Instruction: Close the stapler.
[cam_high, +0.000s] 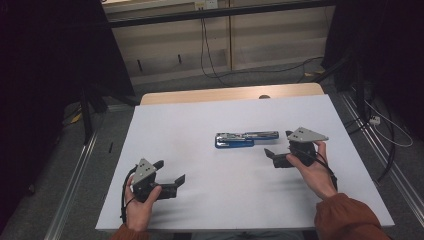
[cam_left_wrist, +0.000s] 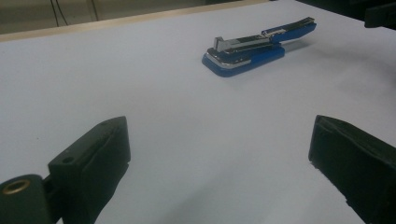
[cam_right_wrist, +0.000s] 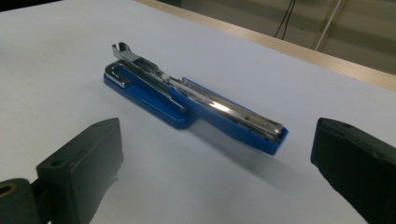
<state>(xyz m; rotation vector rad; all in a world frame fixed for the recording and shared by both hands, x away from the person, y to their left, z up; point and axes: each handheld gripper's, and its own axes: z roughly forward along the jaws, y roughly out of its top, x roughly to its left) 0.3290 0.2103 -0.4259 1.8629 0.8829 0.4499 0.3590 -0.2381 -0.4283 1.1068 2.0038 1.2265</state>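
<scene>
While both grippers gape, the stapler (cam_high: 246, 138) lies untouched.

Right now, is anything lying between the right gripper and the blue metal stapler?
Nothing: in the right gripper view, bare white tabletop runs from the open jaws to the blue metal stapler.
</scene>
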